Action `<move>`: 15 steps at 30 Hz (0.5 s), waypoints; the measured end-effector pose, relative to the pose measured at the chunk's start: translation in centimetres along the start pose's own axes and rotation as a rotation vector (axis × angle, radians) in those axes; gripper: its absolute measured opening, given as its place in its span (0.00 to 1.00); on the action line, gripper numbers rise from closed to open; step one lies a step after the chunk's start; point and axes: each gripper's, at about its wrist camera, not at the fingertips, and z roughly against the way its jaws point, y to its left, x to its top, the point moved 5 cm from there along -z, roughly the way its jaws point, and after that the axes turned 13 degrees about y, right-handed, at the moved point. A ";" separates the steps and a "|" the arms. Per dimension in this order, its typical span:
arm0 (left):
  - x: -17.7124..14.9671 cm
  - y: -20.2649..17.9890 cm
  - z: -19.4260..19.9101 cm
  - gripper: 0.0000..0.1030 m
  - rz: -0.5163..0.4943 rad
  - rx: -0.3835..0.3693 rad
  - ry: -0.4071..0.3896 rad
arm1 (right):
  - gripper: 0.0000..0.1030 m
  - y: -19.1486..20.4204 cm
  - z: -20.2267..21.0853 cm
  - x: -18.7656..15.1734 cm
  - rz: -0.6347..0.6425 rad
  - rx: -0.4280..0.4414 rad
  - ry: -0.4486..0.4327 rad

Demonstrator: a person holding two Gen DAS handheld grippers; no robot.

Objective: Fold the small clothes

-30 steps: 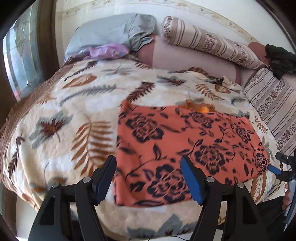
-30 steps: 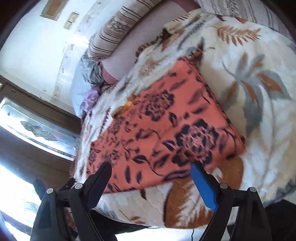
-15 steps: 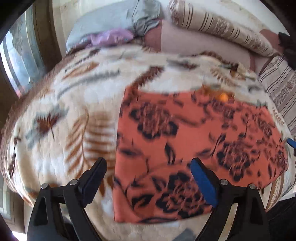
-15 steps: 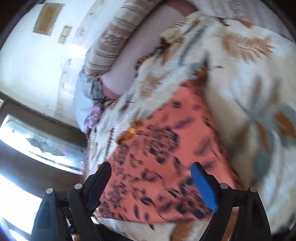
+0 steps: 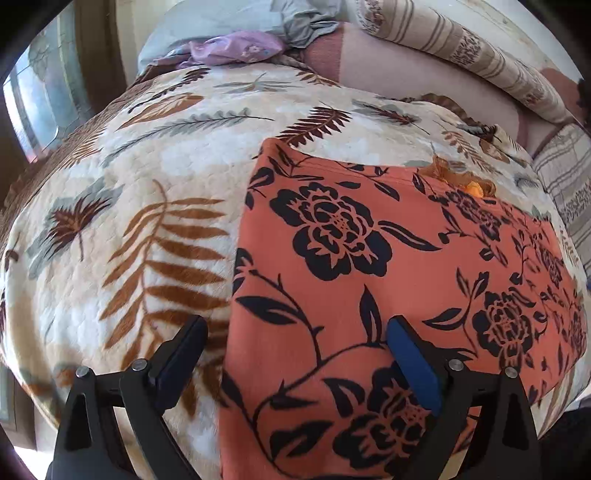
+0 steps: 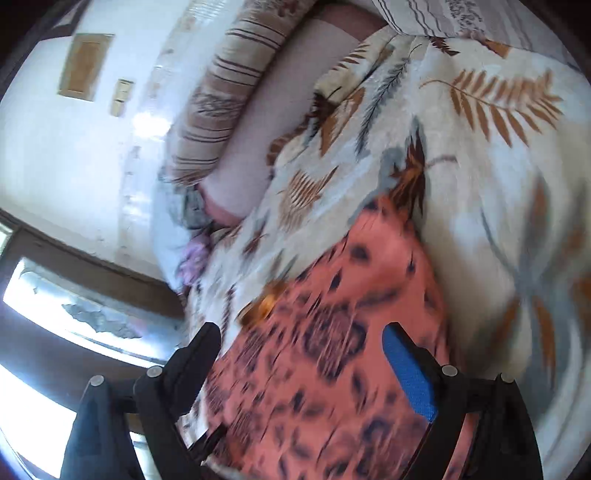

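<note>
An orange garment with black flowers [image 5: 369, 266] lies flat on the leaf-patterned bedspread [image 5: 122, 206]. My left gripper [image 5: 295, 332] hovers over the garment's near left corner. Its jaws are still opening and straddle the left edge, with no pad pressing the cloth. A small orange trim piece [image 5: 469, 184] shows at the garment's far edge. In the right wrist view the same garment [image 6: 332, 369] is blurred. My right gripper [image 6: 301, 339] hangs above its right part with jaws opening wide and nothing clamped.
Striped pillows [image 5: 461, 51] and a pink bolster [image 5: 406, 74] line the head of the bed. A grey cloth [image 5: 229, 22] and a lilac cloth [image 5: 236, 50] lie at the far left. A window [image 6: 85, 310] is at the left, past the bed's edge.
My left gripper has sunk closer to the garment's near left corner and its jaws have spread. The right gripper has swung sideways over the garment and now sees more of the wall.
</note>
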 end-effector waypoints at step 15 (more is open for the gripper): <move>-2.1 -12.3 5.6 0.95 -0.192 -0.129 -0.139 | 0.92 -7.2 -0.5 -7.6 -0.320 0.112 -0.078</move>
